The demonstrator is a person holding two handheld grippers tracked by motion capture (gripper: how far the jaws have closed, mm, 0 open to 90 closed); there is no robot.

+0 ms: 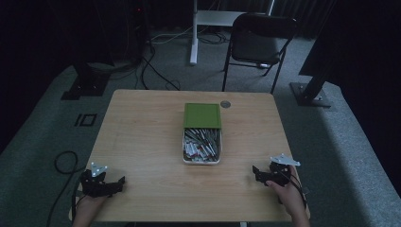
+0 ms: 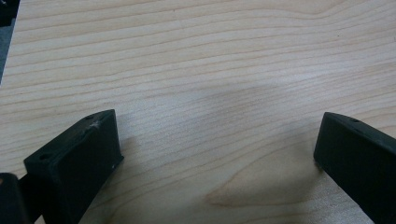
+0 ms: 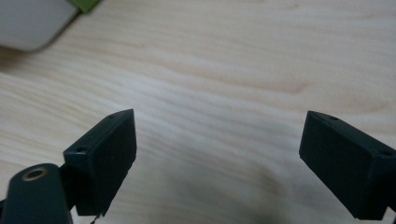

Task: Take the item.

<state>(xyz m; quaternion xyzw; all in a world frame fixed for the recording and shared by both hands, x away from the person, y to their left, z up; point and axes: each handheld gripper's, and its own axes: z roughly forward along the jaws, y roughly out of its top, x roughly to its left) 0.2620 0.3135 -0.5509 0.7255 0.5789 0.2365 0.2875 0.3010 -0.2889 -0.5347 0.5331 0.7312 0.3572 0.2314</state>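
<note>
A white box (image 1: 202,160) sits at the middle of the wooden table (image 1: 142,137), holding several small metal and red items. Its green lid (image 1: 202,115) is slid back over the far half. My left gripper (image 1: 119,183) rests near the front left corner, open, with bare wood between its jaws (image 2: 217,140). My right gripper (image 1: 256,172) rests near the front right edge, open, jaws wide apart over bare wood (image 3: 217,140). A corner of the white box (image 3: 32,23) and a bit of green lid (image 3: 86,4) show at the upper left of the right gripper view.
A small round grey disc (image 1: 225,104) is set in the table near the far edge. Beyond the table stand a black folding chair (image 1: 260,42), a white desk leg (image 1: 194,33) and dark stands with cables on the carpet.
</note>
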